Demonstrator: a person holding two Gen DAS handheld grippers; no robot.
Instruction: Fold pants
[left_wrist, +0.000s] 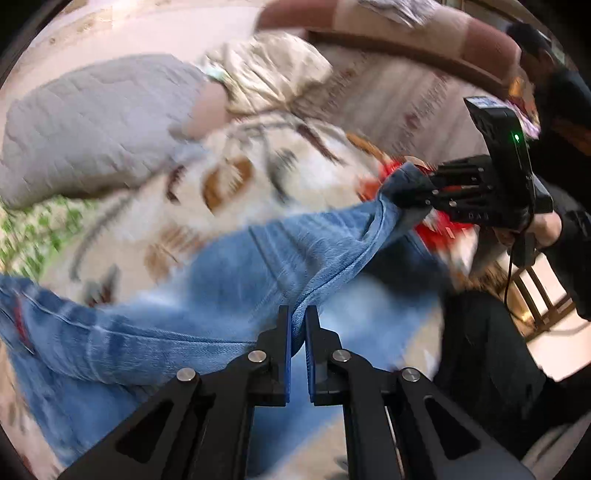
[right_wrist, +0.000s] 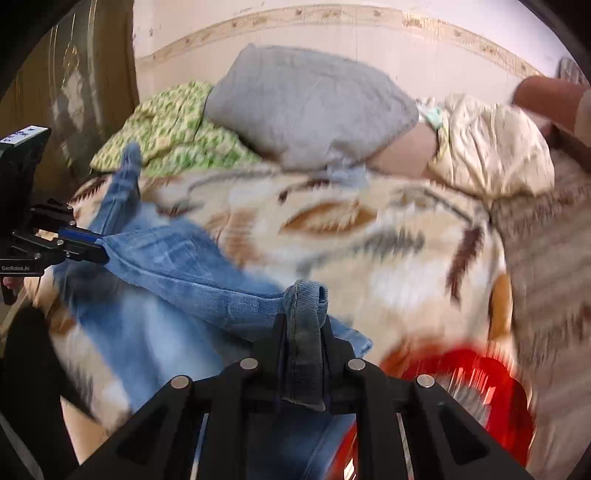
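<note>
Blue denim pants (left_wrist: 229, 280) are lifted over a patterned blanket (left_wrist: 229, 177) on a bed. My left gripper (left_wrist: 297, 317) is shut on one edge of the denim. My right gripper (right_wrist: 301, 325) is shut on a darker folded hem of the pants (right_wrist: 207, 273). The right gripper also shows in the left wrist view (left_wrist: 410, 195), at the right, pinching the far end of the stretched fabric. The left gripper shows in the right wrist view (right_wrist: 99, 247), at the left, holding the other end. The fabric hangs taut between them. Both views are motion-blurred.
A grey pillow (right_wrist: 310, 107) and a cream pillow (right_wrist: 495, 147) lie at the head of the bed by the wall. A green patterned cloth (right_wrist: 166, 133) lies beside the grey pillow. A red patch of the blanket (right_wrist: 480, 384) is near the right gripper. A person in dark clothes (left_wrist: 491, 354) stands at right.
</note>
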